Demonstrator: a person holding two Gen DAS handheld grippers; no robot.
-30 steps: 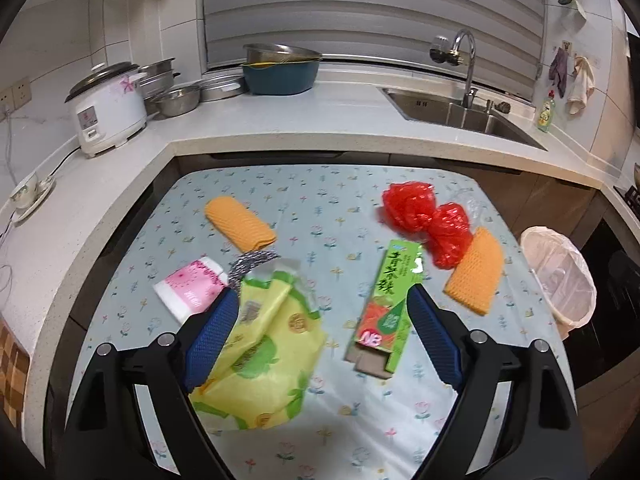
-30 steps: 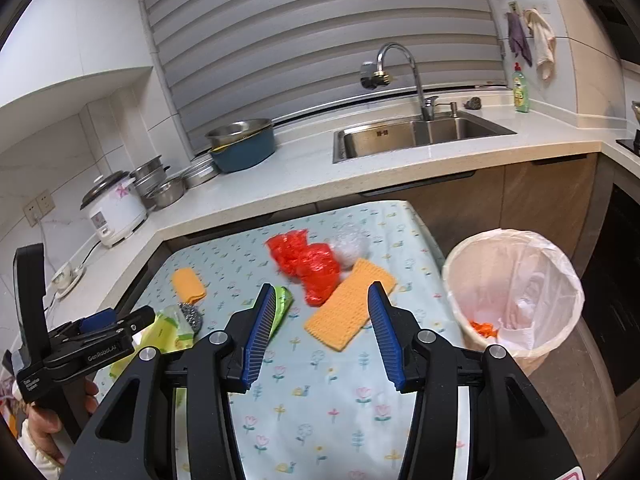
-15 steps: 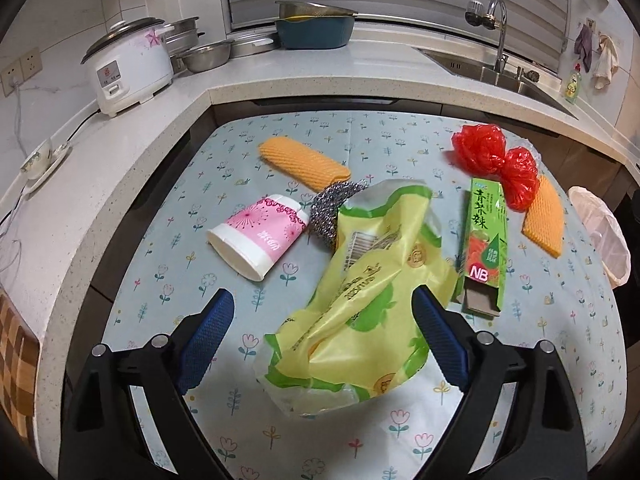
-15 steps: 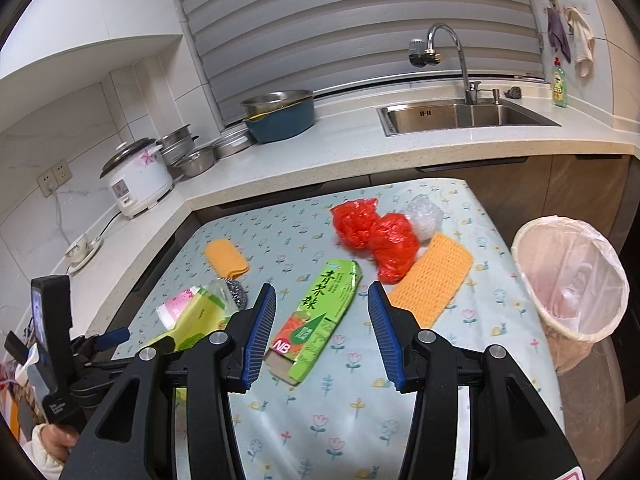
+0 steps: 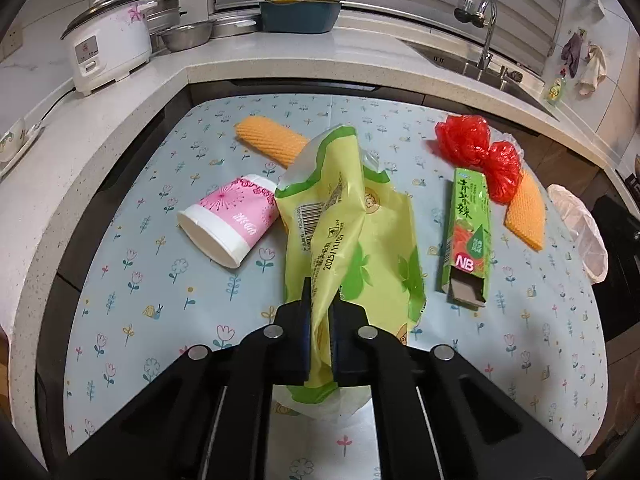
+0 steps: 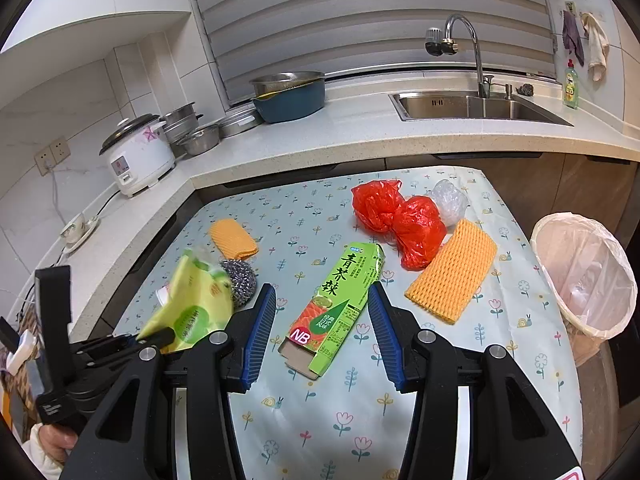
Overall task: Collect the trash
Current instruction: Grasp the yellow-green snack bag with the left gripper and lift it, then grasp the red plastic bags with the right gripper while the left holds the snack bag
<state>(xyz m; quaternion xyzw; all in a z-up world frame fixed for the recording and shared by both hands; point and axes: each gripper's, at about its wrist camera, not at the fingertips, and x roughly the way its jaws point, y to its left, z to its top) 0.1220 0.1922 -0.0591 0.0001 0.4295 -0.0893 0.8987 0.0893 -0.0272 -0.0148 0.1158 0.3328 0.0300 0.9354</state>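
Floral-clothed counter (image 5: 160, 280) strewn with trash. Left tool (image 5: 320, 312) clamped on yellow-green snack bag (image 5: 352, 240), lifted; right tool (image 6: 322, 320) wide open, empty, straddling green carton (image 6: 340, 308). Next, probably: carry bag right to lined bin (image 6: 588, 276).

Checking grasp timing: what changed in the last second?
The left tool went from open to shut on the yellow-green wrapper. The right tool swung from the orange mesh to straddle the green carton, still open. Carton, pink cup and red bags stayed put.
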